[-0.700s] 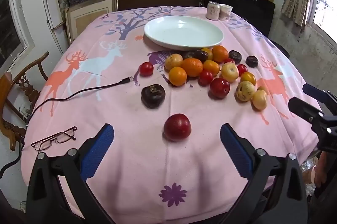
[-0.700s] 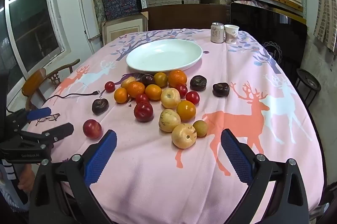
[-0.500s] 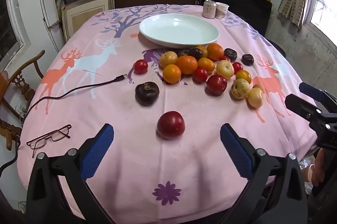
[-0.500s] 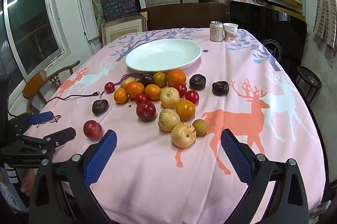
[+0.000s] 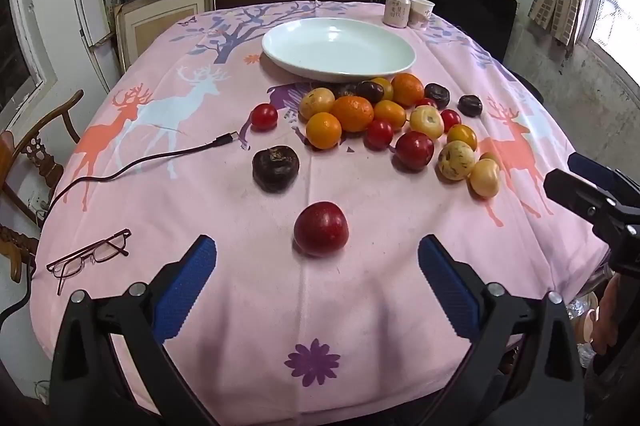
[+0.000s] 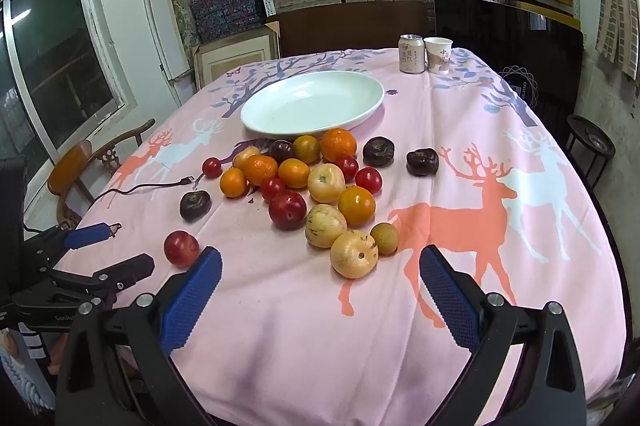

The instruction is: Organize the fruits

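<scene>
The lone red plum (image 5: 321,229) lies straight ahead of my wide-open, empty left gripper (image 5: 317,280), nearer than my right gripper (image 6: 320,286), also wide open.

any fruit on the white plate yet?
No, the white plate is bare; all the fruit, such as the red plum by the left tongs, lies on the tablecloth.

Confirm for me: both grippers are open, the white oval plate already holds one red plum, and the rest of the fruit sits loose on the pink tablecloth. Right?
Not quite. The white oval plate is empty, as the right wrist view shows. The red plum lies on the pink tablecloth before the open left gripper; the right gripper is open too.
</scene>
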`<state>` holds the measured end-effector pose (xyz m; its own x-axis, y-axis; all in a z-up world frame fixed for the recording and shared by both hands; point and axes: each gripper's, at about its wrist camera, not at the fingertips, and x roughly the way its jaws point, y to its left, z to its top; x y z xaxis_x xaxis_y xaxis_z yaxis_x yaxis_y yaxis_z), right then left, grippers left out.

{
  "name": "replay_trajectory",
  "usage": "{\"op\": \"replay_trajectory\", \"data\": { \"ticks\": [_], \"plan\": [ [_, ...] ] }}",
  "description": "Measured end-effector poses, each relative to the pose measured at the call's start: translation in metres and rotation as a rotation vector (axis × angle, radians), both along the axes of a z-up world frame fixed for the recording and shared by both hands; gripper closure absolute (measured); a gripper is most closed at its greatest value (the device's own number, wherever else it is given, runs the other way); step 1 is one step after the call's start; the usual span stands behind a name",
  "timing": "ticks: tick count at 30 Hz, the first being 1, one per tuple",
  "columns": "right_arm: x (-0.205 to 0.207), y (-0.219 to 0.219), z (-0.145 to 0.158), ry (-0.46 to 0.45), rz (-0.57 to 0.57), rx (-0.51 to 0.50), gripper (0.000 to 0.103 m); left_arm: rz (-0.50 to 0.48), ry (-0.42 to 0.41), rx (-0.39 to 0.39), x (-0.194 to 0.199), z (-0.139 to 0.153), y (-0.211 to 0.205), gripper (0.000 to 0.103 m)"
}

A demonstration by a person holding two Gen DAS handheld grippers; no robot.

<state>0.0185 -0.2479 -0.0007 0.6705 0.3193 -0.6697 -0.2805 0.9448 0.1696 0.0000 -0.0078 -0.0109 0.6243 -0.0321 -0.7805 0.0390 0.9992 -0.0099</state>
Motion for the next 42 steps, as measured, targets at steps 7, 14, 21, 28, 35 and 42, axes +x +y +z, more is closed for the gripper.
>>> {"op": "replay_trajectory", "data": {
  "ticks": [7, 14, 21, 28, 35, 42],
  "plan": [
    [0.0017, -0.0045, 0.0008, 0.012, -0.008, 0.028, 0.003, -0.004, 0.007, -0.003, -0.0003, 0.0005, -0.0005, 0.004],
    [0.0024, -0.006, 0.0, 0.019, -0.009, 0.038, 0.003, -0.004, 0.011, -0.001, -0.0008, -0.0003, -0.0006, 0.004],
    [0.0027, -0.0075, -0.0006, 0.03, -0.011, 0.055, 0.003, -0.005, 0.01, 0.0, -0.0006, -0.0011, -0.0008, 0.004],
    [0.0035, -0.0088, -0.0008, 0.035, -0.013, 0.061, 0.003, -0.004, 0.012, 0.001, -0.0006, -0.0014, -0.0008, 0.004],
    [0.0034, -0.0084, -0.0017, 0.044, -0.013, 0.069, 0.003, -0.005, 0.015, 0.002, -0.0015, -0.0023, -0.001, 0.004],
    [0.0037, -0.0093, -0.0025, 0.044, -0.017, 0.079, 0.003, -0.007, 0.018, 0.005, -0.0021, -0.0029, -0.0016, 0.004]
  ]
}}
